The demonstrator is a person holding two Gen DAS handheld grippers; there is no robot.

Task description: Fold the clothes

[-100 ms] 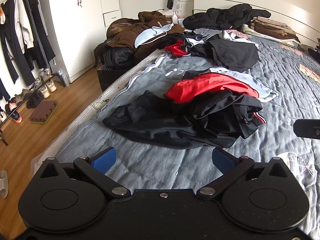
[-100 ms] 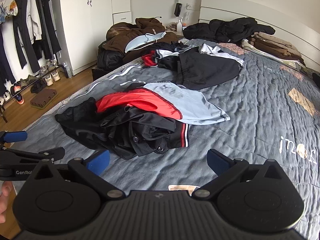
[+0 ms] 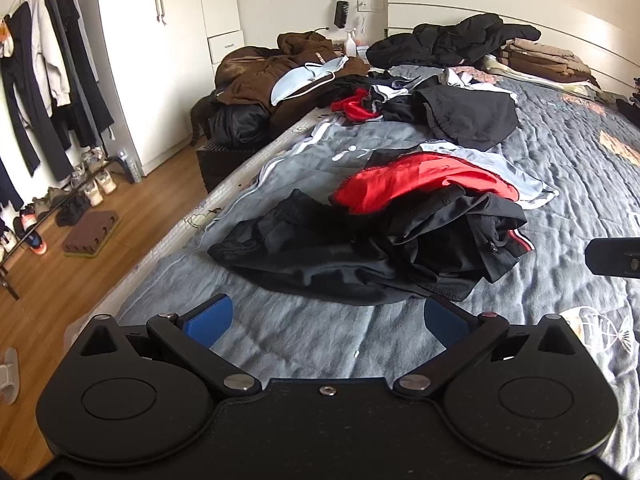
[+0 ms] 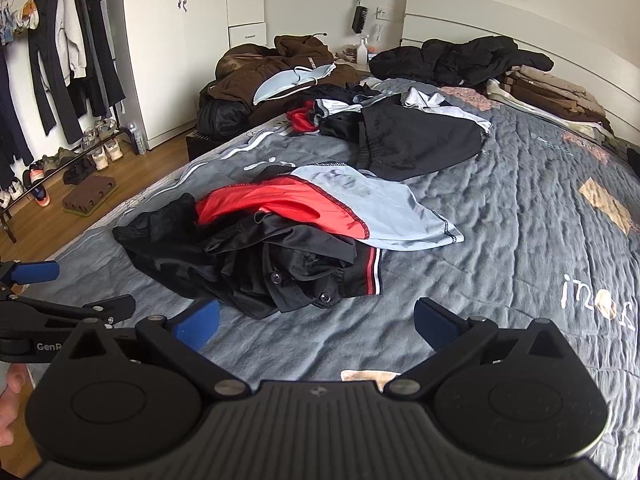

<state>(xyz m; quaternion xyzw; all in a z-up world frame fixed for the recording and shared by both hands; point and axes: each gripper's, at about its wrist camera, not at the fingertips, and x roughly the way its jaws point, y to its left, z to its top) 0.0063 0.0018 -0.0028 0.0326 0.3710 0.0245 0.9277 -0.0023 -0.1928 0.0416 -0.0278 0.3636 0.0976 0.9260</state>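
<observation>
Hovering low over the grey quilted bed, the left gripper and right gripper both stand spread wide with nothing between their blue pads. Just beyond them a crumpled black jacket lies in a heap under a red garment and a pale grey shirt. Farther up, black shorts sprawl mid-bed. Wooden floor, a shoe rack and a white wardrobe sit at the left.

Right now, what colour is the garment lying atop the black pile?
Red garment, black-stitched edge; clearest in right wrist view.
</observation>
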